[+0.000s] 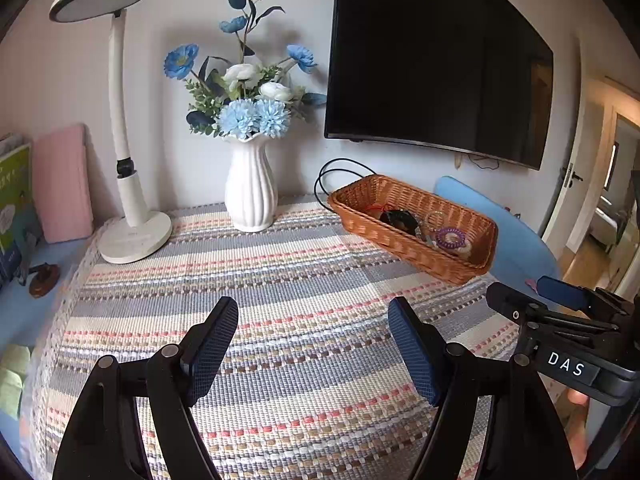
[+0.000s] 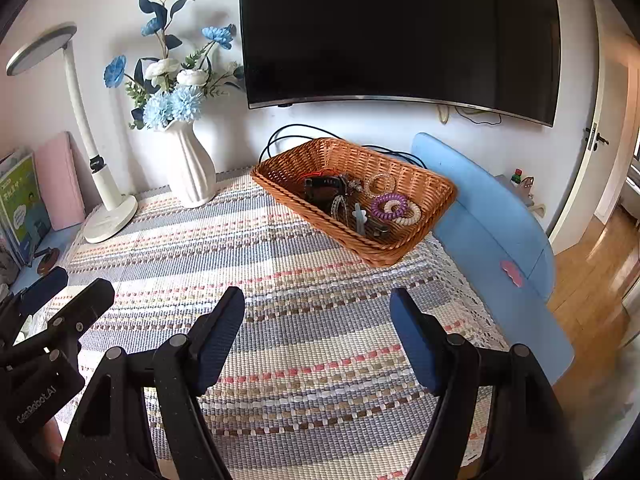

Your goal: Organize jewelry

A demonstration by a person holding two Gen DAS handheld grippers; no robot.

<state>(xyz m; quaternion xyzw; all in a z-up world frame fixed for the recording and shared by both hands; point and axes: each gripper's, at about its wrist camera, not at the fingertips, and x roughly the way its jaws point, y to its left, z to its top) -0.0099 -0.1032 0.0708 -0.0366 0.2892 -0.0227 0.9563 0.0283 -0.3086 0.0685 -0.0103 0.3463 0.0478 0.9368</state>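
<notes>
A brown wicker basket (image 1: 424,264) (image 2: 424,188) stands at the far right of the striped table mat (image 1: 280,280) (image 2: 260,280). In it lie a purple spiral band (image 1: 451,238) (image 2: 388,205), a cream spiral band (image 2: 412,216), a clear beaded bracelet (image 2: 378,184), a black item (image 1: 398,218) (image 2: 320,188) and several small pieces. My left gripper (image 1: 312,322) is open and empty above the mat, short of the basket. My right gripper (image 2: 318,320) is open and empty too; it also shows in the left wrist view (image 1: 536,298).
A white vase of blue and white flowers (image 1: 251,188) (image 2: 190,168) and a white desk lamp (image 1: 134,236) (image 2: 108,216) stand at the back. A black TV (image 1: 432,52) hangs on the wall. Books and a pink case (image 1: 64,184) lean at the left. A blue chair (image 2: 492,216) is at right.
</notes>
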